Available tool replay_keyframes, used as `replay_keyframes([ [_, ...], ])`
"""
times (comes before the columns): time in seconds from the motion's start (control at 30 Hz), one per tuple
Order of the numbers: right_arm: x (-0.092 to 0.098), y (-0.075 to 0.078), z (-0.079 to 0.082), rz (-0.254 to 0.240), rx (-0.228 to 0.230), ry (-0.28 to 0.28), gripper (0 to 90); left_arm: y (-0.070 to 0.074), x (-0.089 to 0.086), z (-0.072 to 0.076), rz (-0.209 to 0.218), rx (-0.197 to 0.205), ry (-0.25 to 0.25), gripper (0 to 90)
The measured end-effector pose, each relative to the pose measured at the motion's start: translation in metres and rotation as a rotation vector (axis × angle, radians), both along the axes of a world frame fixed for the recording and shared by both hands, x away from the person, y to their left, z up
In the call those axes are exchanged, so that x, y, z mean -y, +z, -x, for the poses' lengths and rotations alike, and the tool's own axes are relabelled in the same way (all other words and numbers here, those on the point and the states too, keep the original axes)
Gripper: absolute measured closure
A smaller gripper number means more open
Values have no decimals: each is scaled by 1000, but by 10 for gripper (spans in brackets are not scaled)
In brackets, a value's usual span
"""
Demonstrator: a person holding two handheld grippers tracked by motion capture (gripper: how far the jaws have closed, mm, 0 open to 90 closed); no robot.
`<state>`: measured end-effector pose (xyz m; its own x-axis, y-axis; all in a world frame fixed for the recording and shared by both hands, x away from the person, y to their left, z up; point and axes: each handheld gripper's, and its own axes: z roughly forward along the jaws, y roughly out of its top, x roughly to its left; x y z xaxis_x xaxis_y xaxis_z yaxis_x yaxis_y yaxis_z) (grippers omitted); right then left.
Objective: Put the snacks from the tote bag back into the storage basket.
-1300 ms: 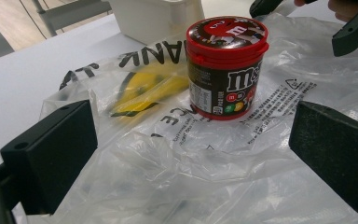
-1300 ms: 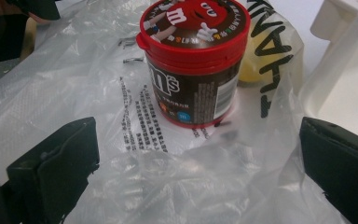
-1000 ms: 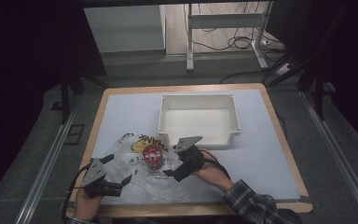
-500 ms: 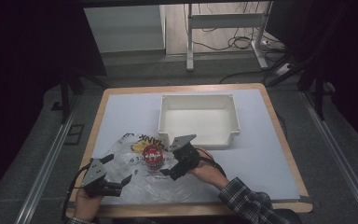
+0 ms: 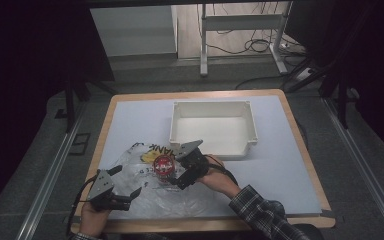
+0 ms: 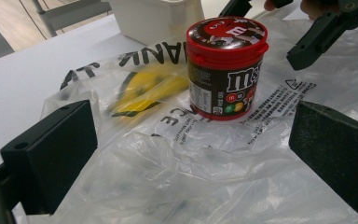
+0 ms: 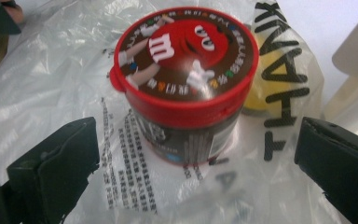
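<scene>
- M&M's tub point(image 6: 226, 67), red-lidded, standing upright on a clear plastic bag point(image 6: 177, 177) spread flat on the near part of the white table point(image 5: 130, 120).
- Seen from above: tub at the bag's middle, between the two hand-held grippers.
- Right gripper point(image 7: 196, 172) just beside the tub, jaws wide apart on either side of it, nothing clamped; no contact with the tub visible.
- Left gripper point(image 6: 191, 154) low over the bag's near left corner, jaws likewise spread and holding nothing; tub ahead of it, a little apart.
- Yellow patch point(image 6: 149, 91) showing through the printed plastic just beside the tub, under black lettering; too blurred to tell what it is.
- White bin point(image 5: 212, 127) beyond the bag, near the table's middle, open side up.
- Checked sleeve point(image 5: 260, 212) on the right forearm at the table's near edge.
</scene>
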<state>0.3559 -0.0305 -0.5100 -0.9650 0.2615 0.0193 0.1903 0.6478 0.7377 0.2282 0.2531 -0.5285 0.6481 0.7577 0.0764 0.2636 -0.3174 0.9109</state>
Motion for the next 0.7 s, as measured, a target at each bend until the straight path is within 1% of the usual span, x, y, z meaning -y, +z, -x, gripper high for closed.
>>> replay_keyframes([
  [0.1,-4,0,-1,-1,-13,1,3,0,0,0,0,1,0,8],
  [0.3,-14,0,-3,31,-27,4,3,0,0,0,0,1,2,8],
  [0.43,-21,-2,-5,57,-24,10,3,0,0,0,0,1,2,8],
  [0.7,-35,-3,-7,121,-48,7,3,0,0,0,1,2,1,8],
])
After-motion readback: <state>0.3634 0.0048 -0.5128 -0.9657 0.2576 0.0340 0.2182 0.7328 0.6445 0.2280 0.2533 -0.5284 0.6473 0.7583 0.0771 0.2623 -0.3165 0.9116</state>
